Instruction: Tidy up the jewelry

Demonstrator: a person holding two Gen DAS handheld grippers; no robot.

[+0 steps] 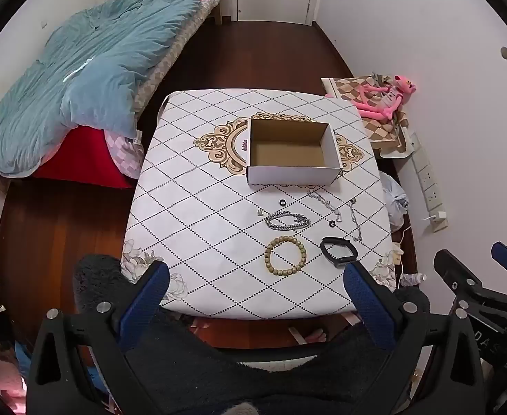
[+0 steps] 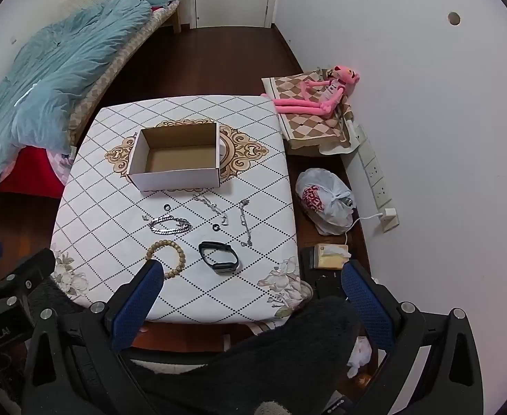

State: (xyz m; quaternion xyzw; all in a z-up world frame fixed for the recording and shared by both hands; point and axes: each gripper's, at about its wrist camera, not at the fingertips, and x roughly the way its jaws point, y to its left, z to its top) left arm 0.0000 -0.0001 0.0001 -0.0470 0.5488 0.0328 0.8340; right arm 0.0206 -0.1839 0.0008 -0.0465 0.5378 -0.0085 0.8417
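Both tools hover short of the table's (image 1: 170, 207) near edge, holding nothing. The left gripper (image 1: 257, 276), jaws spread wide, has the wooden bead bracelet (image 1: 284, 255) at twelve o'clock, the flat silver chain bracelet (image 1: 287, 221) beyond it, the empty cardboard box (image 1: 293, 176) farther still. The right gripper (image 2: 253, 276), equally wide, sits nearest the black fitness band (image 2: 219, 257) at eleven o'clock, long axis running ten to four. Thin chains (image 2: 245, 221) and small rings (image 2: 215, 227) scatter between; nothing blocks either reach.
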